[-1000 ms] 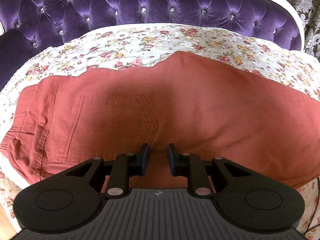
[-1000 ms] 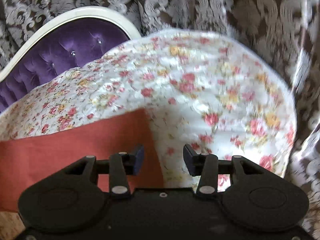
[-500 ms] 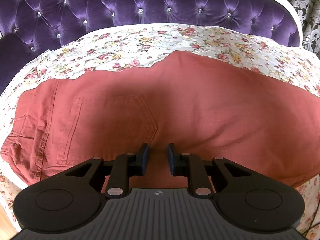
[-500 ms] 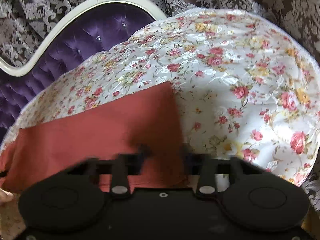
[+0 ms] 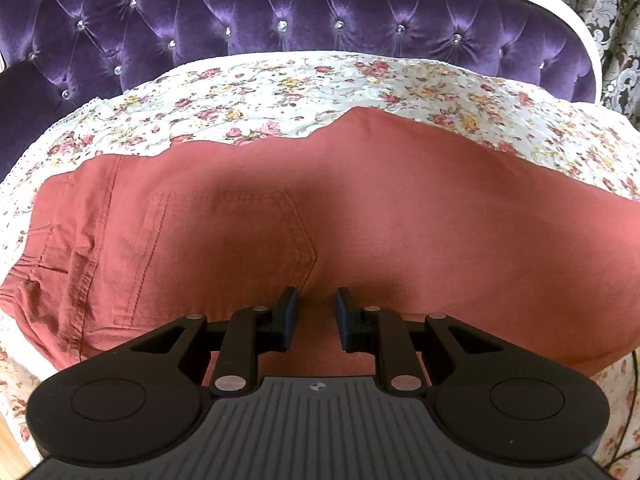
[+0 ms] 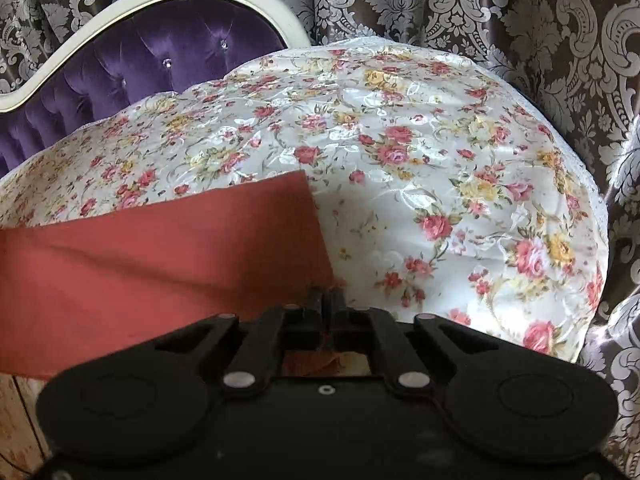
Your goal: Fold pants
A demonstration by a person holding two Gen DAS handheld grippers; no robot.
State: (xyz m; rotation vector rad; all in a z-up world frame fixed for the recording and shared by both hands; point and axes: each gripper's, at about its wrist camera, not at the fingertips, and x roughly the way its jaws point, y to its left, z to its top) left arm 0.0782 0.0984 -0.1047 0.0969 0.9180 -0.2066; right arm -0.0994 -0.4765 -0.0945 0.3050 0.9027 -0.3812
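Observation:
Rust-red pants (image 5: 360, 216) lie flat across a floral bedspread (image 5: 280, 92), waistband at the left, back pocket (image 5: 224, 248) facing up. My left gripper (image 5: 316, 312) is open and empty, hovering over the pants near the pocket's lower corner. In the right wrist view the leg end of the pants (image 6: 168, 248) lies on the bedspread (image 6: 440, 184). My right gripper (image 6: 329, 300) is shut on the near corner of the leg hem.
A purple tufted headboard (image 5: 280, 12) with a white frame runs behind the bed and shows in the right wrist view (image 6: 152, 64) too. Patterned brown curtains (image 6: 480, 12) hang at the right. The bedspread's right edge (image 6: 592, 216) curves off near the curtains.
My right gripper moved left onto the leg hem and shut on its corner. My left gripper stayed open, nearly still over the pocket.

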